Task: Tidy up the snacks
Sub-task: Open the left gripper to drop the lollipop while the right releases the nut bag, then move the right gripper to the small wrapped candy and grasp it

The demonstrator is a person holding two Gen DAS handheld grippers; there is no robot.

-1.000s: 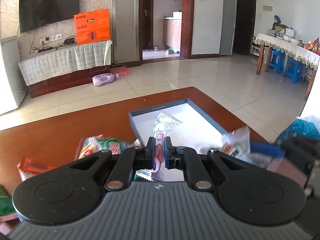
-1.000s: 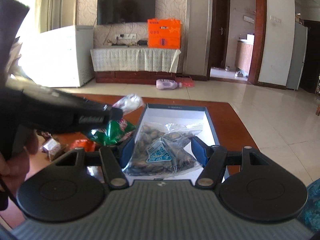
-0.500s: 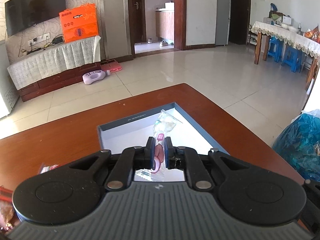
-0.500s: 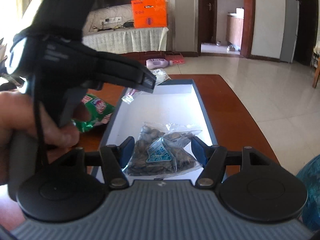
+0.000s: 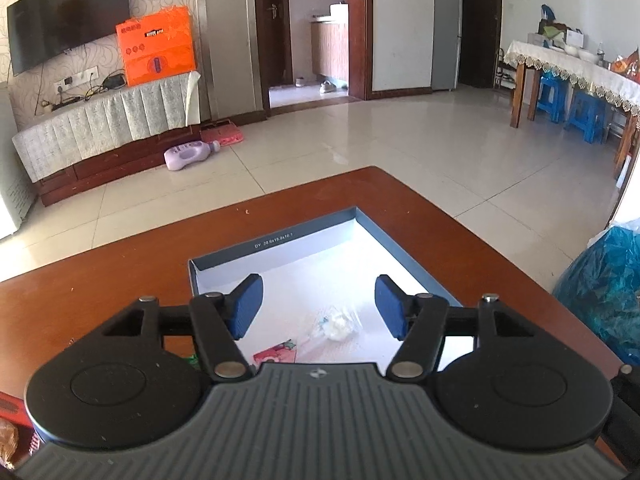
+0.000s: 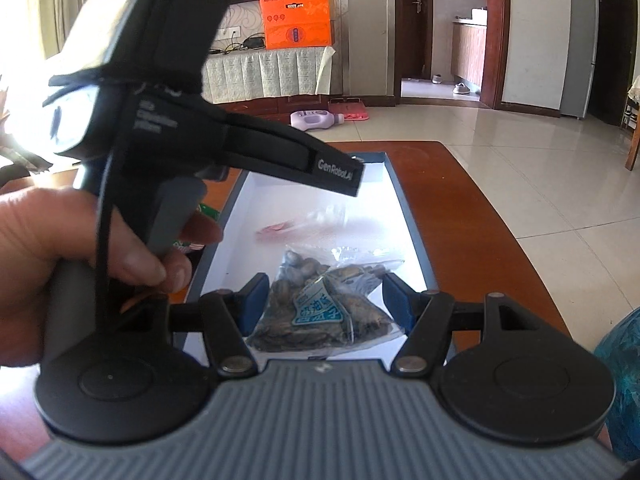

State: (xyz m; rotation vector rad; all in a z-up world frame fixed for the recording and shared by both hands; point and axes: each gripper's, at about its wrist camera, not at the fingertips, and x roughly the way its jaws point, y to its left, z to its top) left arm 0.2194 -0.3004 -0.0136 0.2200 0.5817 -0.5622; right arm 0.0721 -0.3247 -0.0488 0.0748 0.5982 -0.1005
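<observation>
— Brown table (image 5: 420,216): what has been put away?
— Clear candy packet (image 5: 336,324) is dropped in the box (image 5: 276,240); left gripper (image 5: 318,306) just spread wide, empty. Nut bag (image 6: 324,308) is framed, ungripped, by the open right gripper (image 6: 324,300). Green snack (image 6: 208,210) is left outside.

- The small clear packet (image 6: 316,222) lying in the box (image 6: 416,240) is smeared by blur in the right wrist view; its print cannot be read.
- The left gripper (image 5: 318,306) body hides the box's near end.
- A green wrapper (image 6: 208,212) at the box's left wall is mostly hidden behind the hand (image 6: 80,264).
- The blue bag (image 5: 604,284) is cut off by the picture's right edge.
</observation>
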